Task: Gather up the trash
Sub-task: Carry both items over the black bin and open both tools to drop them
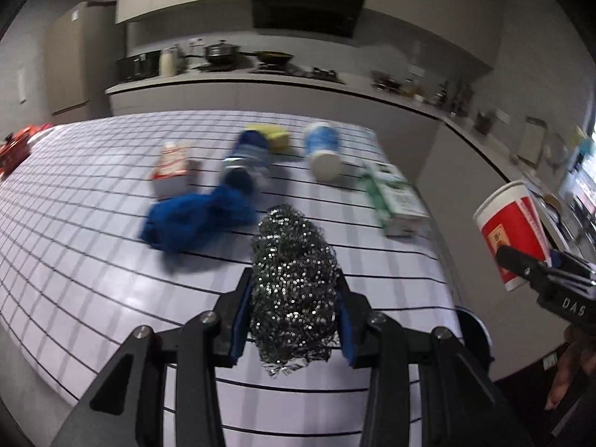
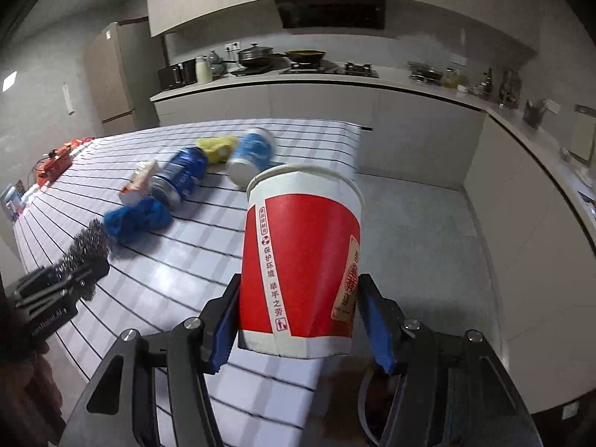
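**Two wrist fisheyes over one gridded tabletop**

The left wrist camera sits just behind the left tool (image 1: 294, 298), looking forward and down across the tabletop (image 1: 93, 260) toward the kitchen wall at the top of the frame. The right tool (image 1: 521, 264) shows at its right edge.

The right wrist camera sits just behind the right tool (image 2: 298, 305), off the tabletop's (image 2: 167, 279) right edge, facing the same wall, with floor filling the right of the frame. The left tool (image 2: 83, 272) shows at its lower left.

Both views share the tabletop, its row of items and the far counter; both are close and blurred at the edges.
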`<action>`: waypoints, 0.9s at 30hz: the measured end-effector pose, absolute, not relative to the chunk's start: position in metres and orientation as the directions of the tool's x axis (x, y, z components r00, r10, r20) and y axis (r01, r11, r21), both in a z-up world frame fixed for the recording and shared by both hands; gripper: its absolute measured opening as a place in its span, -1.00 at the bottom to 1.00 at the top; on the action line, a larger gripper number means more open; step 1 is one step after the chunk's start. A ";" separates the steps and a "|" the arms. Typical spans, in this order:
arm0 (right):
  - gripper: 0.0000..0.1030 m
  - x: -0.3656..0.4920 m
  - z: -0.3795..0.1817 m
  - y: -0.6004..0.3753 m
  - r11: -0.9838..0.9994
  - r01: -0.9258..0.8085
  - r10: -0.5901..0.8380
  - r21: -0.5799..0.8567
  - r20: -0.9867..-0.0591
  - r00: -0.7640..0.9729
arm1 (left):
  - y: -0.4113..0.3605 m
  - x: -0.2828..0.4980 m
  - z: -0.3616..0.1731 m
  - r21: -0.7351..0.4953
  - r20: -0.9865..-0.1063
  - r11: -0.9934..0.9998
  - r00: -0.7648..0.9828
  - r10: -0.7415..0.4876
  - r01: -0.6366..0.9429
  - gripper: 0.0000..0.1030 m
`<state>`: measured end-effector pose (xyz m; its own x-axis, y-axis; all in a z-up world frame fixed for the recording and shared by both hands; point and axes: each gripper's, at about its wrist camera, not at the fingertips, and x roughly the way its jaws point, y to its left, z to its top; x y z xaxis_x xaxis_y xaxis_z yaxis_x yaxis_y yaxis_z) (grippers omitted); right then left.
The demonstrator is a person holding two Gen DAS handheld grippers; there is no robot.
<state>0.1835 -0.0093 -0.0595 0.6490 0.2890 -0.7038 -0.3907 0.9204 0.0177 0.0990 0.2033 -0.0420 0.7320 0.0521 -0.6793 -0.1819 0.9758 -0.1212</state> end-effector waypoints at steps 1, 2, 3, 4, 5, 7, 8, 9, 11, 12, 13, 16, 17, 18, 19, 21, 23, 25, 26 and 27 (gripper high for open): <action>0.19 0.182 -0.060 -0.020 0.923 -0.384 0.284 0.018 -0.706 0.649 | 0.192 0.100 -0.041 -0.121 -0.679 0.979 0.733 0.040 -0.165 -0.21; 0.19 0.179 -0.060 -0.032 0.926 -0.377 0.277 0.016 -0.707 0.650 | 0.180 0.099 -0.039 -0.120 -0.678 0.981 0.735 0.030 -0.150 -0.21; 0.19 0.176 -0.060 -0.048 0.930 -0.366 0.265 0.009 -0.707 0.656 | 0.169 0.100 -0.038 -0.120 -0.677 0.983 0.736 0.020 -0.137 -0.21; 0.20 0.173 -0.061 -0.059 0.932 -0.362 0.262 0.009 -0.707 0.657 | 0.158 0.100 -0.038 -0.120 -0.677 0.985 0.736 0.010 -0.124 -0.21; 0.19 0.171 -0.061 -0.073 0.934 -0.357 0.259 0.010 -0.708 0.658 | 0.146 0.100 -0.038 -0.121 -0.677 0.987 0.736 -0.002 -0.108 -0.21; 0.19 0.166 -0.062 -0.097 0.935 -0.354 0.252 0.001 -0.704 0.664 | 0.123 0.100 -0.039 -0.126 -0.683 0.988 0.730 -0.026 -0.084 -0.21; 0.19 0.162 -0.063 -0.109 0.935 -0.353 0.245 -0.010 -0.702 0.669 | 0.115 0.100 -0.040 -0.131 -0.683 0.989 0.729 -0.036 -0.074 -0.21; 0.20 0.160 -0.065 -0.122 0.937 -0.348 0.231 -0.024 -0.705 0.671 | 0.103 0.101 -0.041 -0.133 -0.685 0.989 0.727 -0.049 -0.059 -0.21; 0.20 0.158 -0.071 -0.143 0.937 -0.349 0.226 -0.027 -0.715 0.661 | 0.080 0.102 -0.044 -0.138 -0.689 0.990 0.721 -0.075 -0.029 -0.21; 0.20 0.157 -0.075 -0.154 0.939 -0.342 0.215 -0.031 -0.723 0.657 | 0.070 0.101 -0.046 -0.143 -0.691 0.990 0.717 -0.087 -0.017 -0.21; 0.20 0.155 -0.078 -0.164 0.940 -0.340 0.210 -0.033 -0.728 0.652 | 0.058 0.103 -0.048 -0.150 -0.696 0.989 0.711 -0.104 -0.002 -0.21; 0.20 0.153 -0.089 -0.195 0.939 -0.341 0.201 -0.040 -0.742 0.640 | 0.025 0.110 -0.059 -0.170 -0.712 0.984 0.685 -0.156 0.047 -0.21; 0.20 0.152 -0.093 -0.205 0.937 -0.348 0.206 -0.037 -0.747 0.633 | 0.017 0.111 -0.064 -0.174 -0.717 0.983 0.677 -0.169 0.061 -0.21; 0.20 0.152 -0.098 -0.214 0.933 -0.358 0.216 -0.029 -0.750 0.625 | 0.007 0.114 -0.069 -0.177 -0.721 0.981 0.669 -0.180 0.074 -0.21; 0.20 0.152 -0.102 -0.220 0.930 -0.367 0.225 -0.024 -0.753 0.618 | -0.001 0.116 -0.074 -0.171 -0.730 0.982 0.659 -0.183 0.082 -0.21; 0.20 0.153 -0.115 -0.235 0.920 -0.390 0.233 -0.024 -0.768 0.597 | -0.018 0.116 -0.084 -0.168 -0.742 0.981 0.642 -0.191 0.097 -0.21; 0.20 0.153 -0.123 -0.245 0.916 -0.399 0.227 -0.034 -0.777 0.588 | -0.032 0.119 -0.096 -0.165 -0.760 0.981 0.622 -0.191 0.100 -0.21; 0.20 0.157 -0.136 -0.258 0.912 -0.409 0.234 -0.022 -0.792 0.564 | -0.043 0.122 -0.107 -0.163 -0.774 0.982 0.605 -0.187 0.094 -0.21; 0.20 0.160 -0.141 -0.262 0.910 -0.413 0.235 -0.020 -0.797 0.556 | -0.048 0.124 -0.113 -0.168 -0.780 0.981 0.596 -0.190 0.093 -0.21; 0.20 0.163 -0.147 -0.265 0.906 -0.422 0.236 -0.019 -0.806 0.542 | -0.052 0.126 -0.118 -0.169 -0.785 0.981 0.589 -0.190 0.092 -0.21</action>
<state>0.1633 -0.2653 -0.1474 0.5423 0.2357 -0.8064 -0.4225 0.9062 -0.0193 0.1257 -0.0524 -0.1184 0.5890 -0.1903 -0.7854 0.0921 0.9814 -0.1687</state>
